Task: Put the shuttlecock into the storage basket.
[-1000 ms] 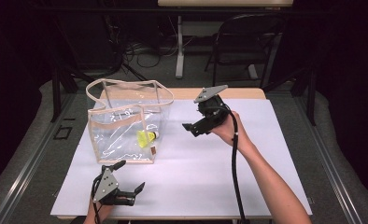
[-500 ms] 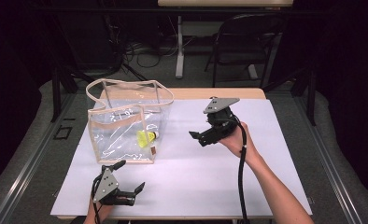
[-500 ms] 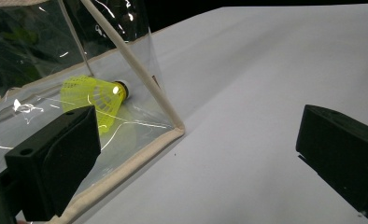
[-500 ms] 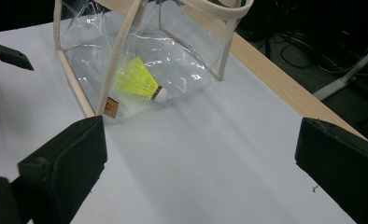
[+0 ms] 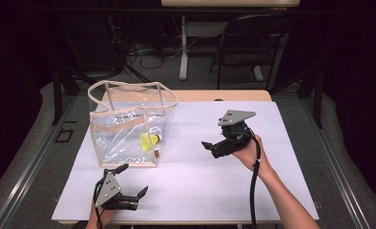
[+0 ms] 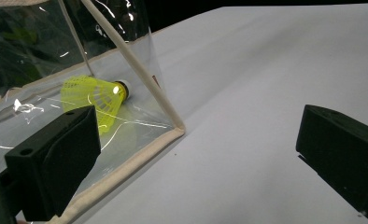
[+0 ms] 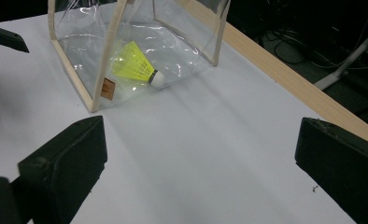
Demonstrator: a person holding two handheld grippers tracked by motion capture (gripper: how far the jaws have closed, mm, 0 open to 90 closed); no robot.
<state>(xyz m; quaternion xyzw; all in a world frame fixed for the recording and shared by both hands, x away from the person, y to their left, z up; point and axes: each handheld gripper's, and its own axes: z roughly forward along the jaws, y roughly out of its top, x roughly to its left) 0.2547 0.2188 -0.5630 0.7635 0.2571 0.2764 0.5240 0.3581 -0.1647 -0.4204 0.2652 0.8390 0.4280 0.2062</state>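
Dark room w/ chairs and cables behind; white worktop up front. High view: clear bag w/ beige trim stands far-left on the worktop, yellow shuttlecock lying inside at its right near corner. Left hand-held gripper sits near-left, just in front of the bag, jaws apart, empty. Right hand-held gripper is held up right of centre, jaws apart, empty, pointing left toward the bag. Left one looks nearer the bag's base; right one has the clearer line to the side where the shuttlecock lies.

Left gripper view: bag's near corner just ahead and left of the open jaws; shuttlecock behind the clear wall, lying on its side, cork pointing right toward that corner, skirt to the left.

Right gripper view: jaws wide apart, nothing between. Shuttlecock lies ahead and left, inside the bag, cork toward the camera-right, long axis slanted across the view. Bag wall stands between it and the gripper, so reaching it prob. means going in via the open top, not straight ahead.
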